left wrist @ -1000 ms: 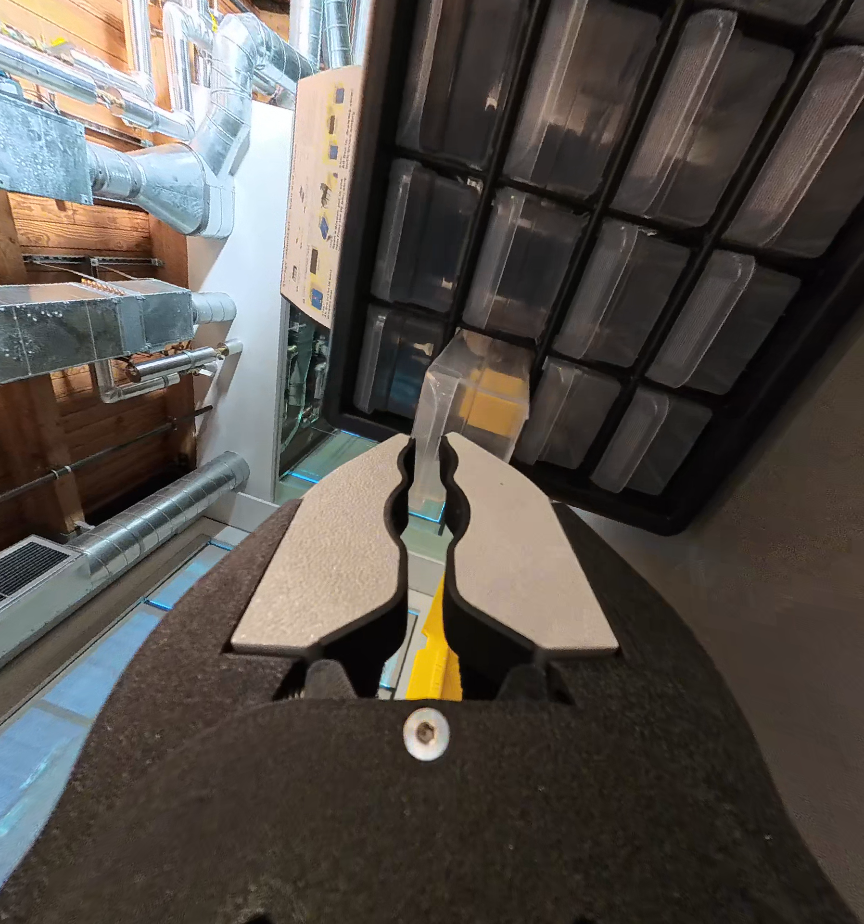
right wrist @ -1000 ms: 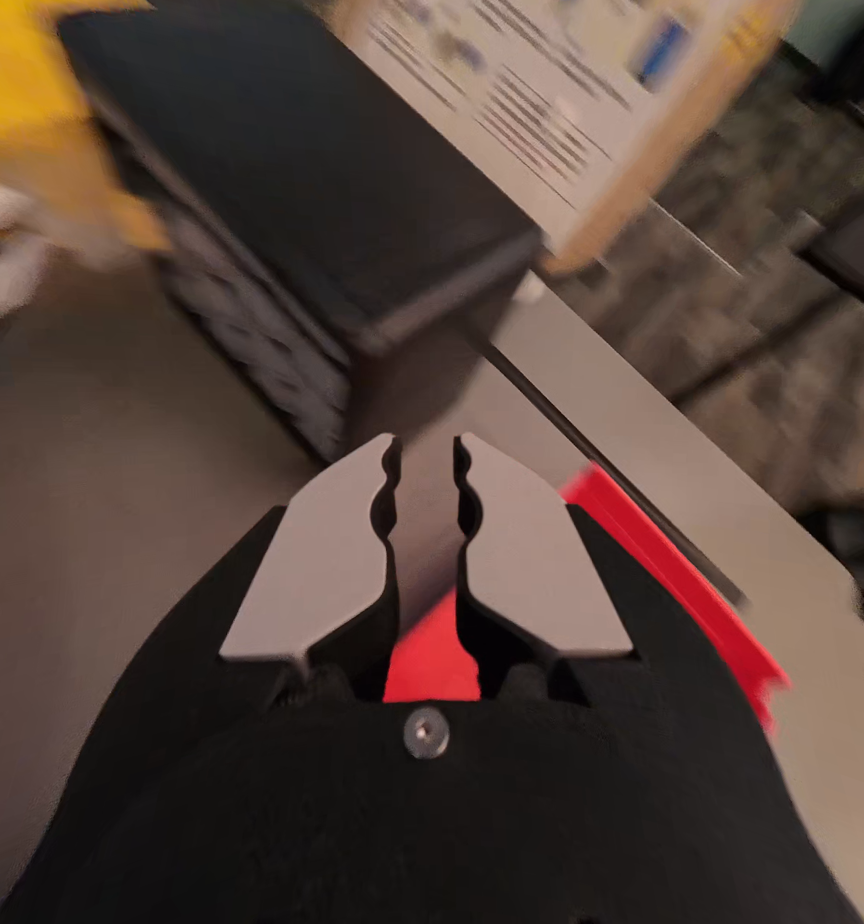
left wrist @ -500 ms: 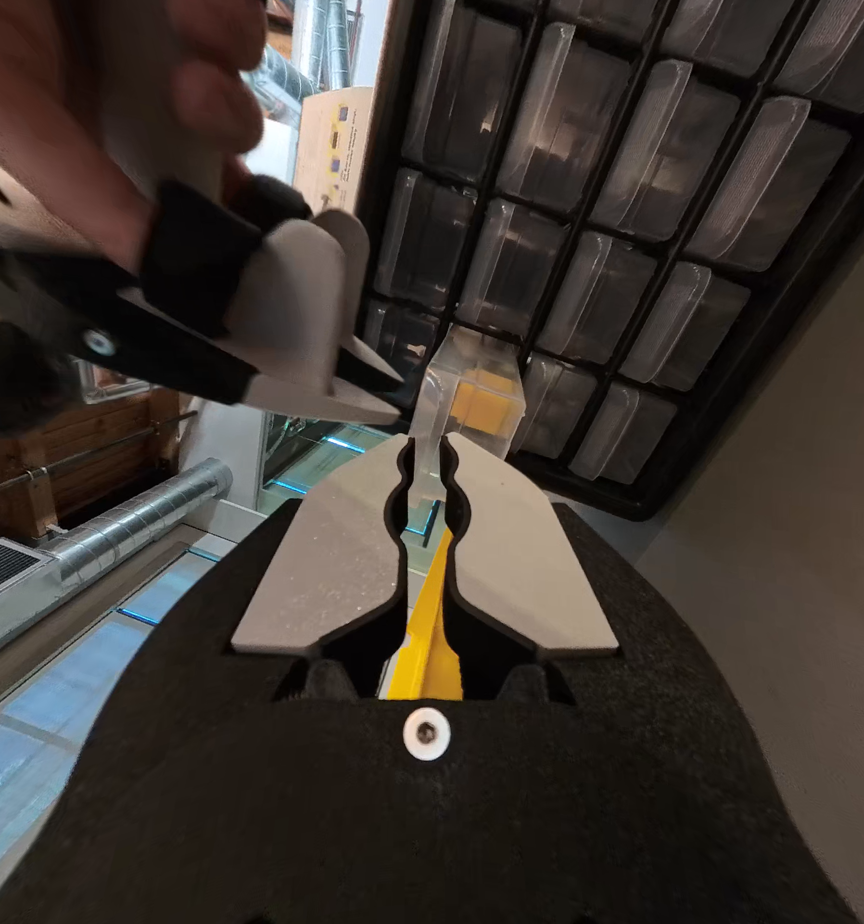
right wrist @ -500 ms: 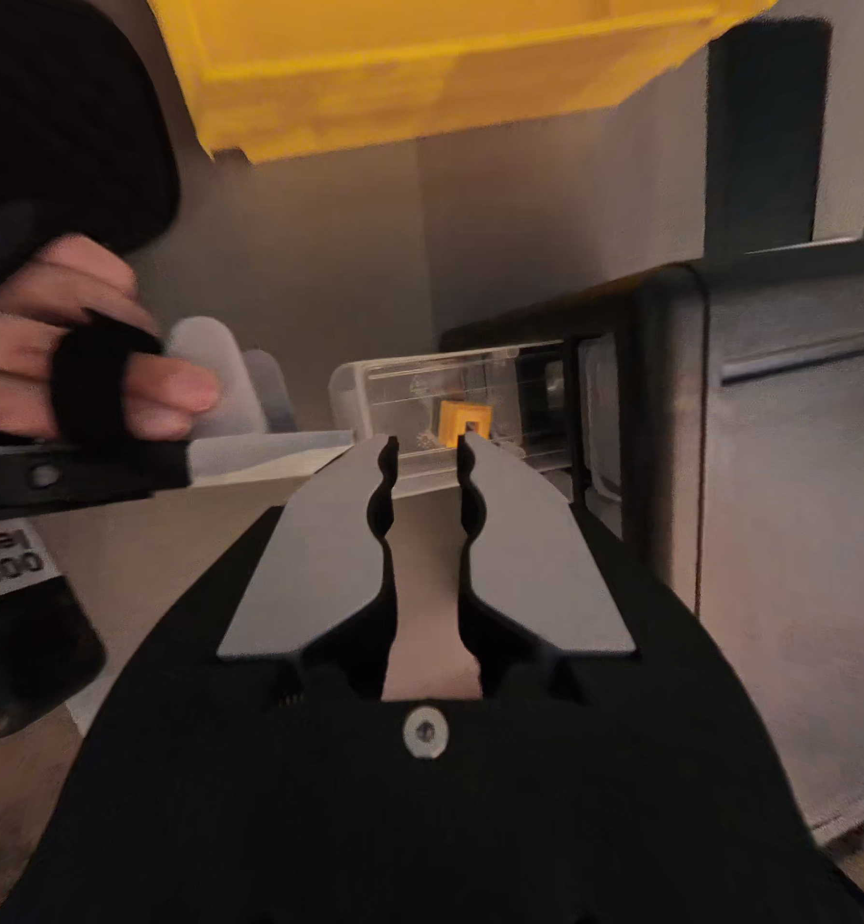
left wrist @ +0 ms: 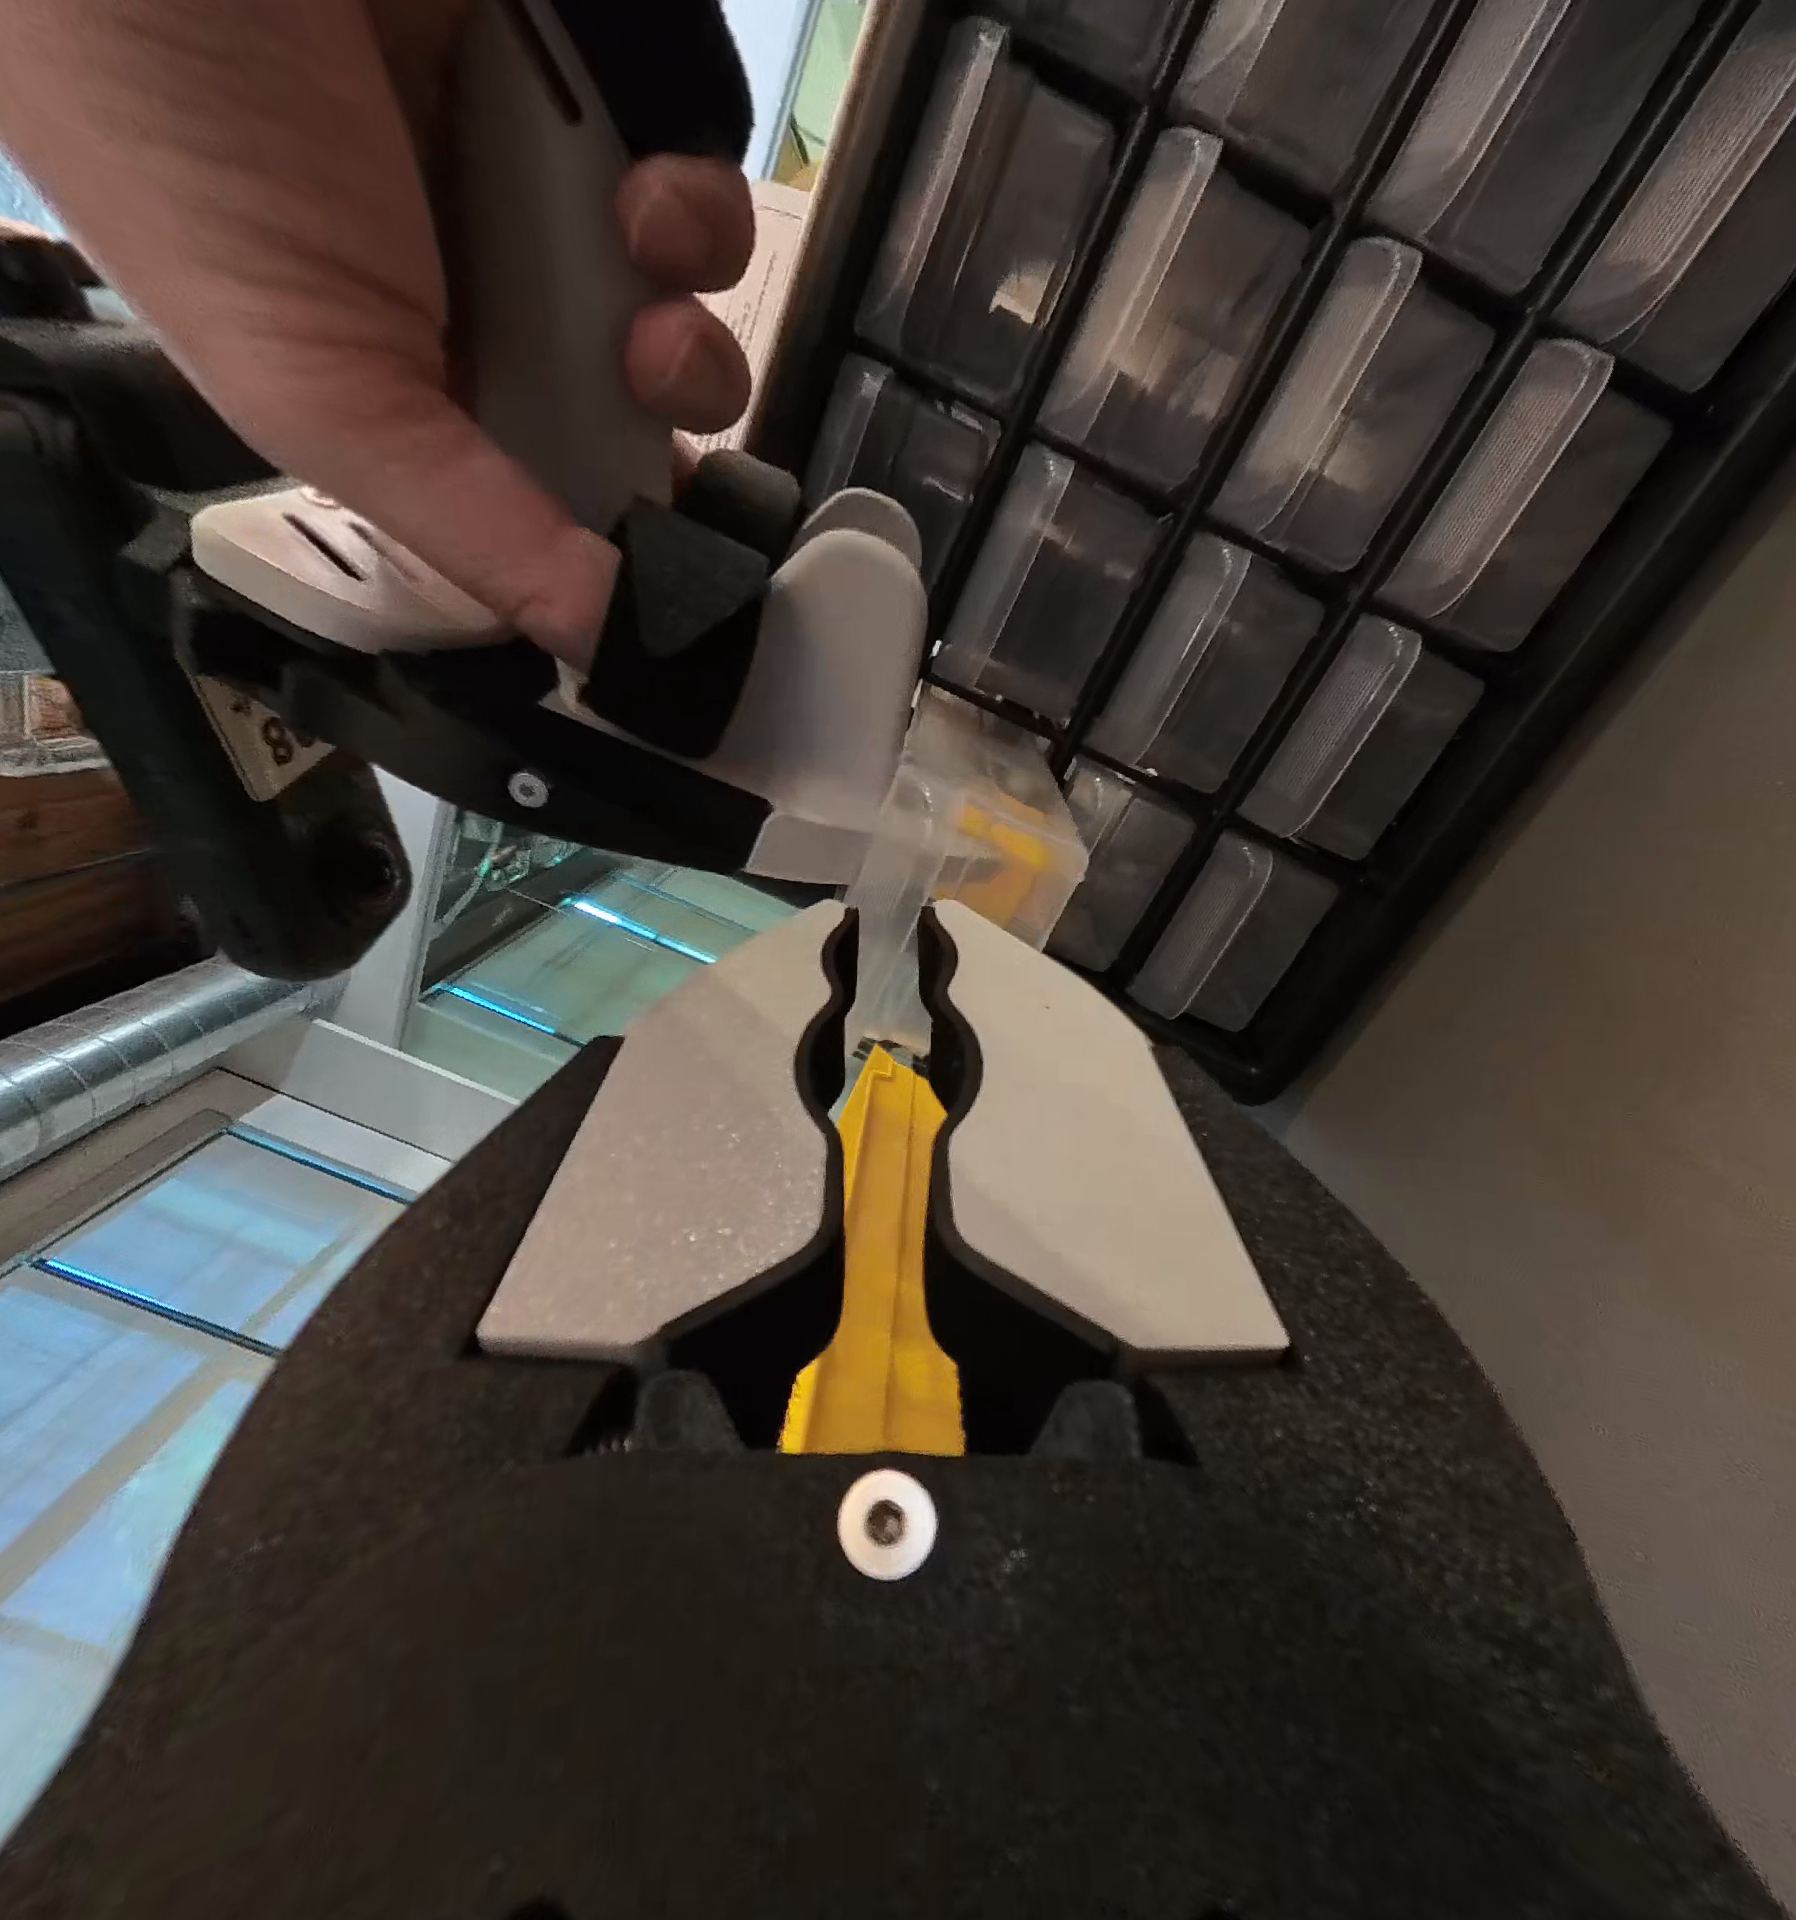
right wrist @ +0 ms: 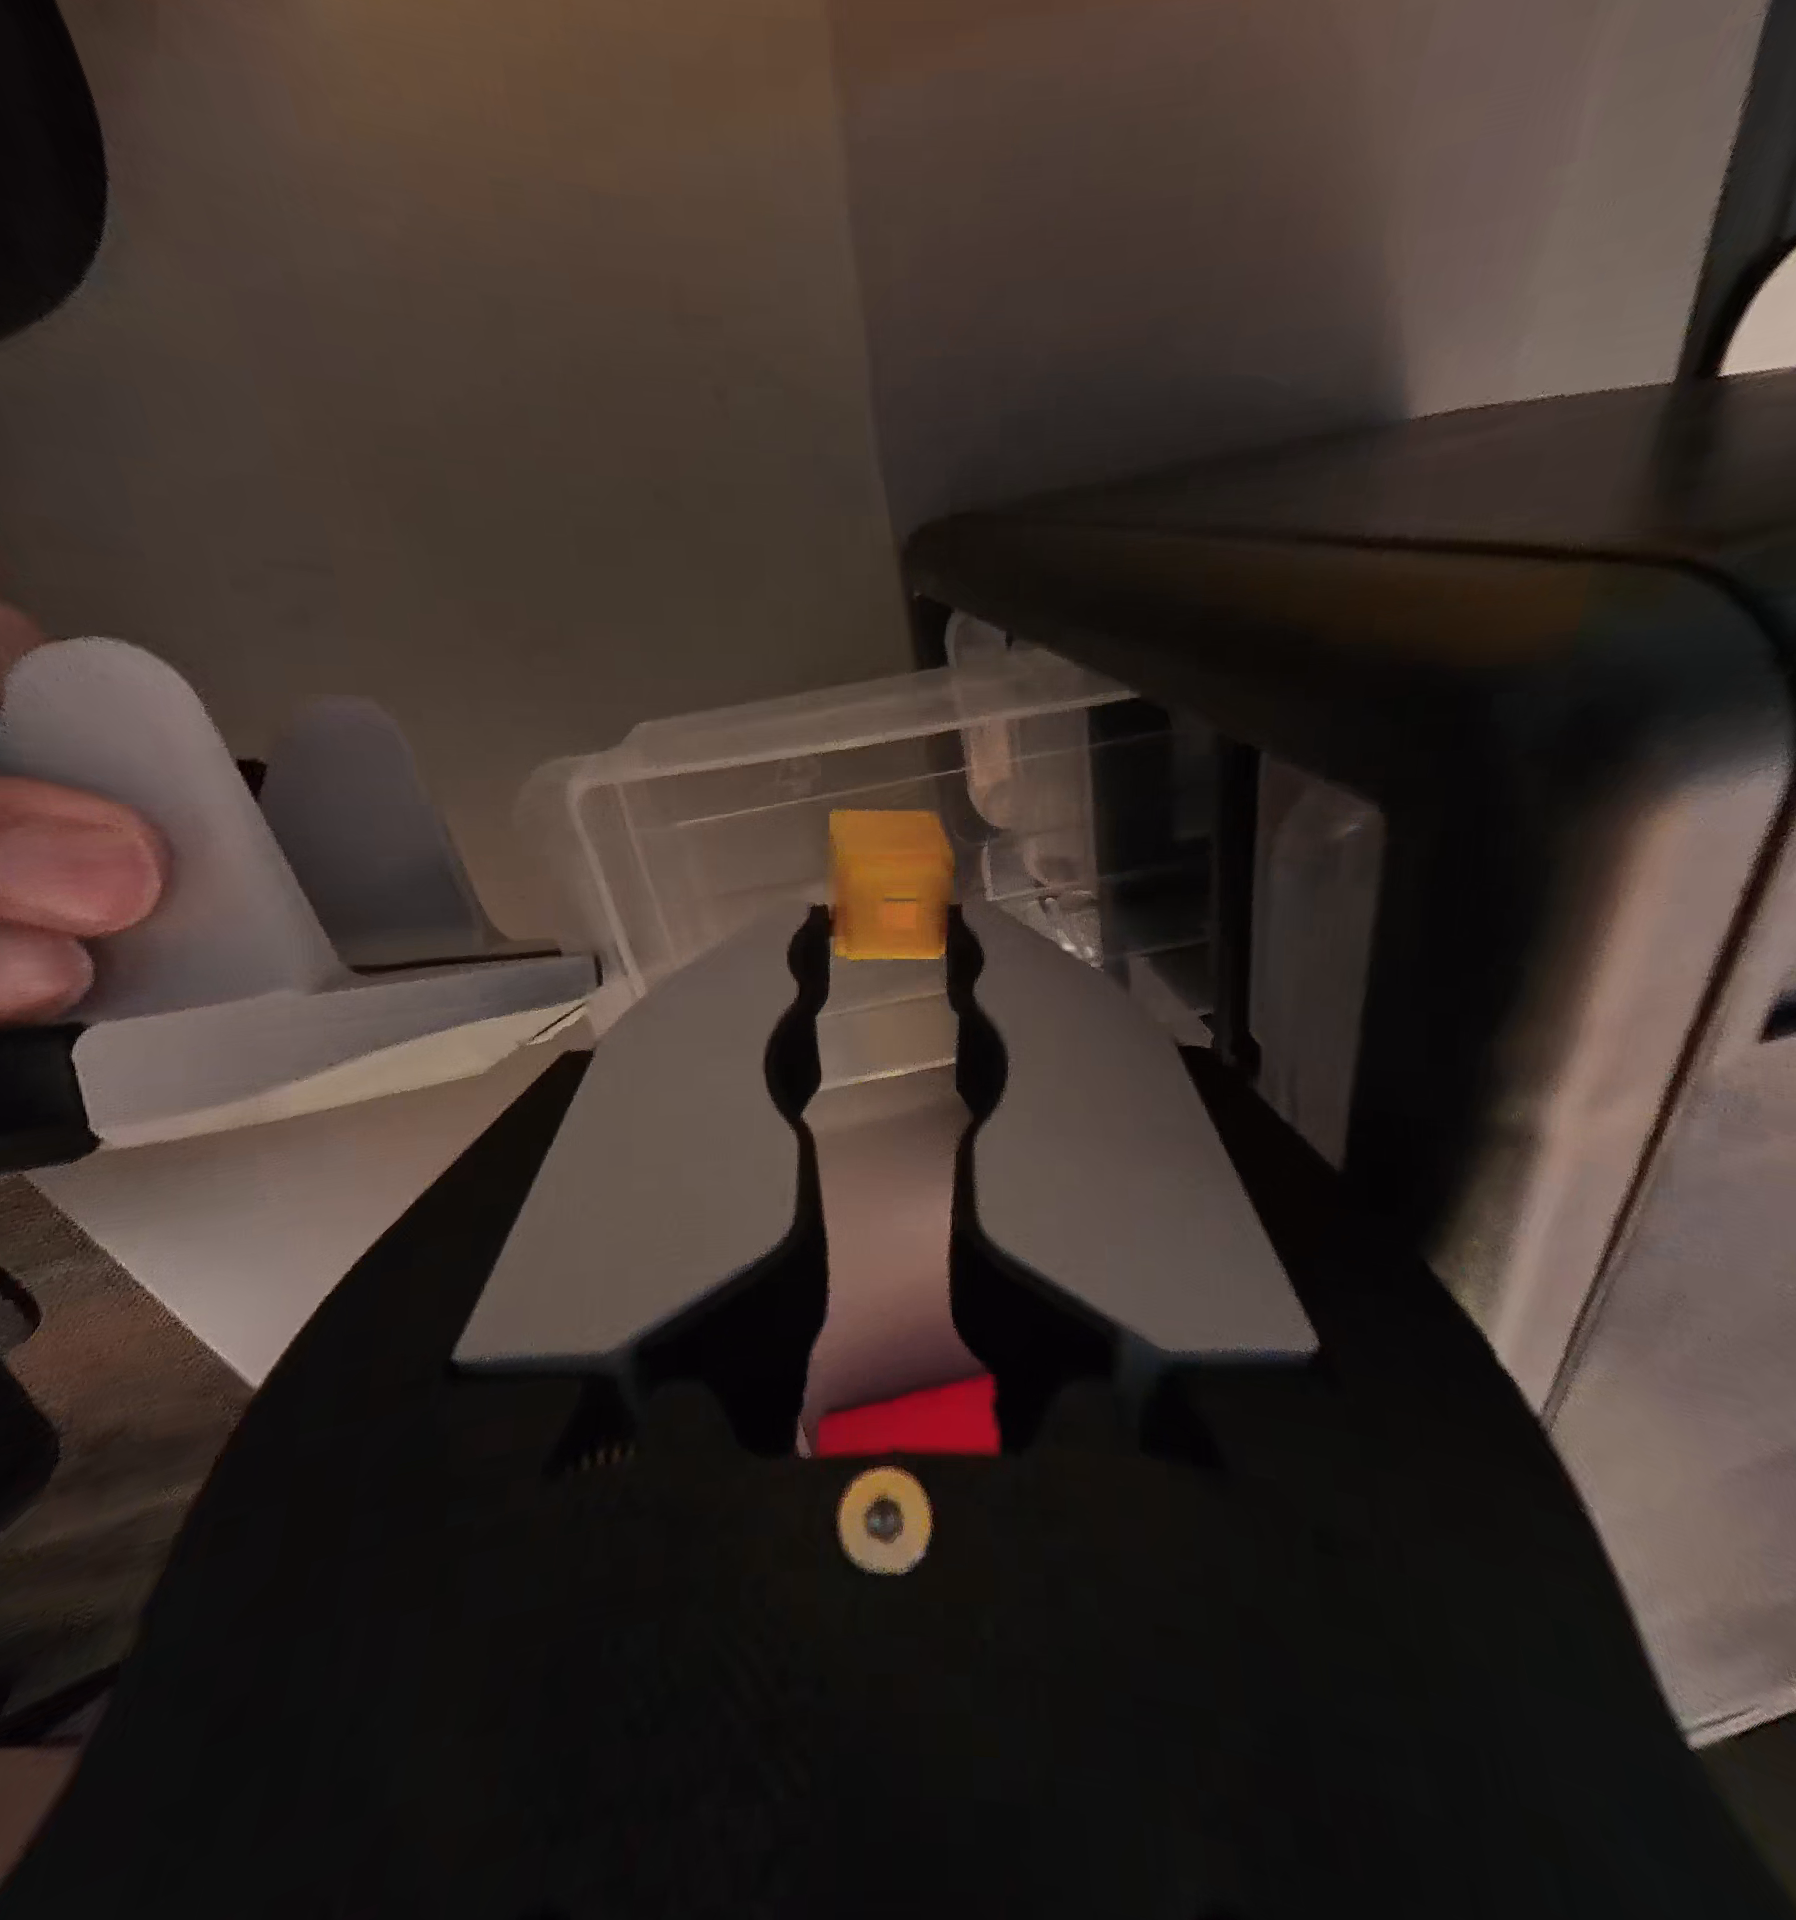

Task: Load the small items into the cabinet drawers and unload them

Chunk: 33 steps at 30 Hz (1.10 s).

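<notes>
Background: silver ribbed duct (left wrist: 94, 1081) lower left, wood wall (left wrist: 32, 831) above it, glass panels (left wrist: 177, 1247) below. Grey tabletop (left wrist: 1652, 1039) on the right. Red object (right wrist: 909, 1418) low, partly hidden

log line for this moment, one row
left tongs: shut on drawer handle | drawer: pulled out of cabinet | yellow block: in drawer | right tongs: open at block

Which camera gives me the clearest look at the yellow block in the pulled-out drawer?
The right wrist view: the yellow block sits centred just beyond the right gripper, seen through the clear drawer. In the left wrist view the block is partly hidden behind the drawer front.
</notes>
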### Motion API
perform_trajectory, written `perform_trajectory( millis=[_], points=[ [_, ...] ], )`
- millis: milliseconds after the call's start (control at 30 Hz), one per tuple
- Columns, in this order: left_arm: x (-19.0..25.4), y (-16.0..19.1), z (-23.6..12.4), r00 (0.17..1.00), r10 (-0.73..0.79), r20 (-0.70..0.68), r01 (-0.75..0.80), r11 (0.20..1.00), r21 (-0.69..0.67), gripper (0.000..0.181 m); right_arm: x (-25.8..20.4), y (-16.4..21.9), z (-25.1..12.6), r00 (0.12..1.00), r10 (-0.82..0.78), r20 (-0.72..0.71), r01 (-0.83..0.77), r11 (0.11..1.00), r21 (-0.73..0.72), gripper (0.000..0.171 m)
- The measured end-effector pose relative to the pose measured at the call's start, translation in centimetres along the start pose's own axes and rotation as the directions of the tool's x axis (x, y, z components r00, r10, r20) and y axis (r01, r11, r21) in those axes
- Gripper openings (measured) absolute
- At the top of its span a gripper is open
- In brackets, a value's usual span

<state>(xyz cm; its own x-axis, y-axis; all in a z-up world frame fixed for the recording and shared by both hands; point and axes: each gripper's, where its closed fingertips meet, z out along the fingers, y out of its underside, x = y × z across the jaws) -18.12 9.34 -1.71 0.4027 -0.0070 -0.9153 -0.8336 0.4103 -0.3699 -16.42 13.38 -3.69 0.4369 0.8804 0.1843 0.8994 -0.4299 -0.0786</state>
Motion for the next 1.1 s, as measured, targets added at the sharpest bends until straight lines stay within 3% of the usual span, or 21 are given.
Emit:
perform_trajectory(
  millis=[300,467,567,700,800,867,967,1000,1100],
  points=[
    [0.0,0.0,-0.1,1.0,-0.003,0.005,0.003,1.0,0.001,0.01,0.0,0.1,-0.8,0.996,-0.056,-0.062,0.056,0.998,-0.007,0.022],
    [0.0,0.0,0.0,1.0,0.006,0.007,-0.006,1.0,-0.002,0.01,0.5,0.2,-5.4,0.983,-0.015,-0.181,0.047,0.984,0.174,0.022],
    [0.0,-0.1,0.0,1.0,0.012,0.008,-0.012,1.0,-0.001,0.01,0.5,2.5,-9.5,0.972,0.064,-0.225,0.017,0.94,0.341,0.022],
    [0.1,-0.1,0.4,1.0,0.02,0.0,-0.02,1.0,-0.002,0.01,1.2,11.5,-12.6,0.943,0.251,-0.217,-0.118,0.864,0.489,0.022],
    [0.1,0.0,1.2,0.999,0.049,-0.016,-0.049,0.999,-0.016,0.01,4.0,23.7,-11.6,0.801,0.541,-0.259,-0.378,0.791,0.482,0.022],
    [0.1,0.0,2.0,0.998,0.057,-0.024,-0.058,0.998,-0.034,0.01,5.0,32.1,-9.2,0.647,0.731,-0.218,-0.605,0.665,0.437,0.022],
    [0.3,0.2,3.2,0.996,0.081,-0.029,-0.083,0.994,-0.076,0.01,5.0,40.5,-3.7,0.463,0.878,-0.121,-0.833,0.477,0.281,0.022],
    [0.3,0.3,3.6,0.996,0.085,-0.027,-0.087,0.992,-0.09,0.01,4.7,42.2,-1.7,0.449,0.886,-0.115,-0.861,0.464,0.209,0.022],
    [0.4,0.5,4.6,0.993,0.112,-0.033,-0.115,0.987,-0.113,0.01,3.4,43.5,3.3,0.521,0.852,-0.051,-0.849,0.523,0.075,0.022]
  ],
)
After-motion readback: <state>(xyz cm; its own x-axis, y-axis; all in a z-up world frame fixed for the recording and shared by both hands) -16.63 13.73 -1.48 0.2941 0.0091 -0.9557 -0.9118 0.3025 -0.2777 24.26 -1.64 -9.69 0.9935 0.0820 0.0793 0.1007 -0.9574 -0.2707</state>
